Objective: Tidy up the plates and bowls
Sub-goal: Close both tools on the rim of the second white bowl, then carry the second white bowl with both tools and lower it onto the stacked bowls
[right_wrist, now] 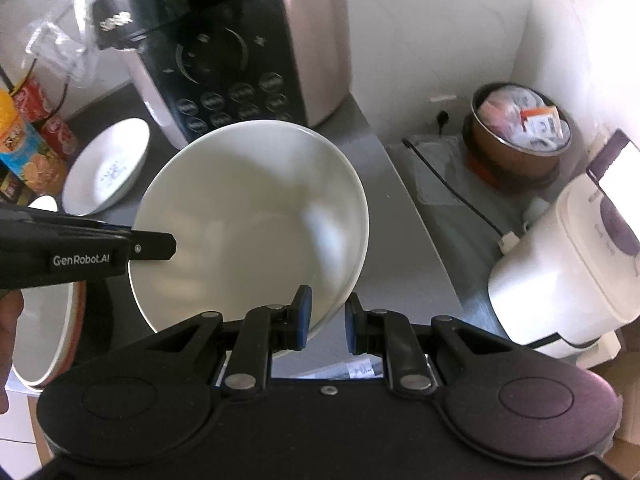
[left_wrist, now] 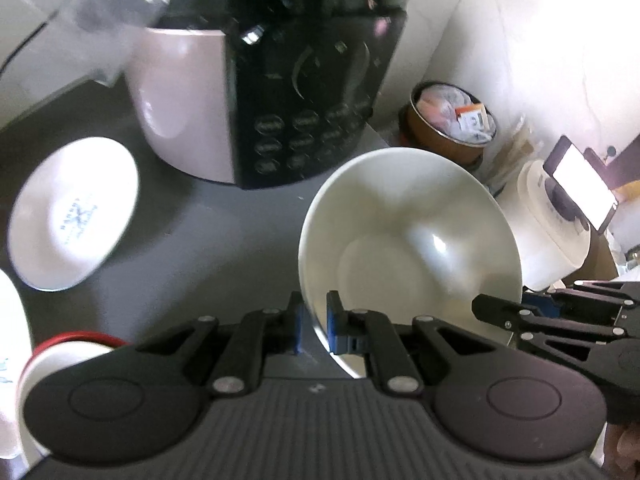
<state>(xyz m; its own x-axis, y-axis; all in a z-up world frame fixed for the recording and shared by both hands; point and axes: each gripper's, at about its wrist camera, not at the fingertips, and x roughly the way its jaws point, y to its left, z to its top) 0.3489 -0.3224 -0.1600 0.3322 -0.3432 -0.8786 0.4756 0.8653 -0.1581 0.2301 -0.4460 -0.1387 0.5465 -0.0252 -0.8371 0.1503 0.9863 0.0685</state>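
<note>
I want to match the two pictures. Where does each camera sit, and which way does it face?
Left wrist: on the left tool, facing down at the bowl it grips; right tool shows.
Right wrist: on the right tool, facing down at the bowl; left tool shows.
Shared: bowl, cooker, plate.

White bowl (right_wrist: 256,216) I'm pinching looks glazed ceramic, glossy, smooth, with soft highlights inside. My left gripper (left_wrist: 316,322) and right gripper (right_wrist: 328,322) are matt black plastic with blue rubbery-looking pads (right_wrist: 305,312) and small shiny metal pins. Second white dish (left_wrist: 74,214) is also glossy ceramic, with a printed mark. Cooker (left_wrist: 256,92) has a glossy black panel and smooth satin pinkish-metallic sides. Countertop (left_wrist: 240,232) is matt grey, smooth. Crinkled clear plastic wrap (right_wrist: 60,36) sits beside the cooker. Brown pot (right_wrist: 516,152) has a shiny metal rim. White appliance (right_wrist: 560,268) is smooth plastic.
</note>
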